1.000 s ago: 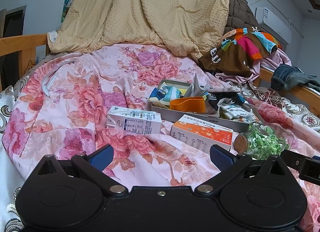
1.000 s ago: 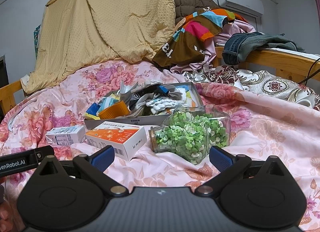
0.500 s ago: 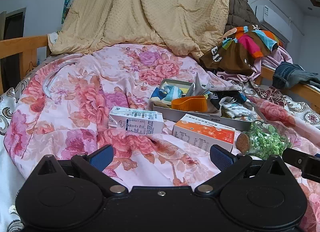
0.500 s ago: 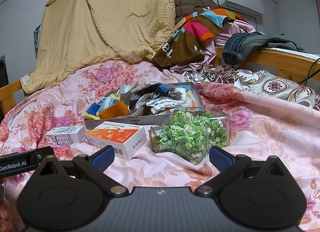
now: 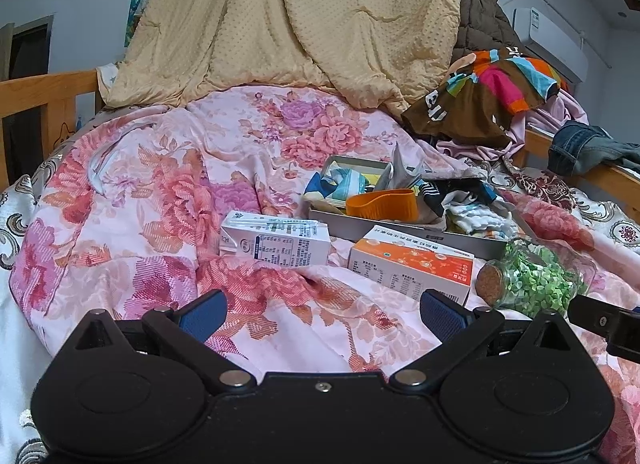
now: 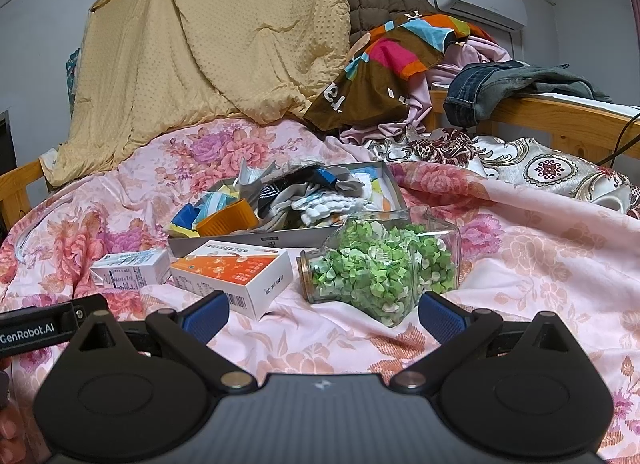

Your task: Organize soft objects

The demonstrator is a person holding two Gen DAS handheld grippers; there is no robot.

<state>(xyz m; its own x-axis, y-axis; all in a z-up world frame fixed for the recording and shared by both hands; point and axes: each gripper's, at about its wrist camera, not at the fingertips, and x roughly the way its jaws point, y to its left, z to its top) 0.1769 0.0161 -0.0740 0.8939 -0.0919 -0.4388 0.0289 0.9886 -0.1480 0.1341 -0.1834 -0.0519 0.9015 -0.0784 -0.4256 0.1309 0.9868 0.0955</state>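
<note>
A shallow grey box (image 5: 404,229) (image 6: 224,245) lies on the pink floral quilt, heaped with socks and small cloths (image 6: 320,200) plus an orange band (image 5: 382,204) (image 6: 228,219). In front of it lie a white milk carton (image 5: 276,242) (image 6: 130,267), an orange-and-white box (image 5: 412,268) (image 6: 236,272) and a corked glass jar of green paper bits (image 5: 536,278) (image 6: 380,266) on its side. My left gripper (image 5: 322,310) is open, low over the quilt short of the carton. My right gripper (image 6: 322,312) is open just before the jar.
A yellow blanket (image 5: 288,24) hangs at the back. A pile of clothes (image 6: 400,64) and jeans (image 6: 500,84) drape over the wooden bed rail (image 6: 560,112) on the right. Another rail (image 5: 44,96) stands on the left. The right gripper's edge (image 5: 604,324) shows in the left wrist view.
The left wrist view has shifted slightly, so the boxes and jar sit a little further right in it. The right gripper has barely moved. Both stay open.
</note>
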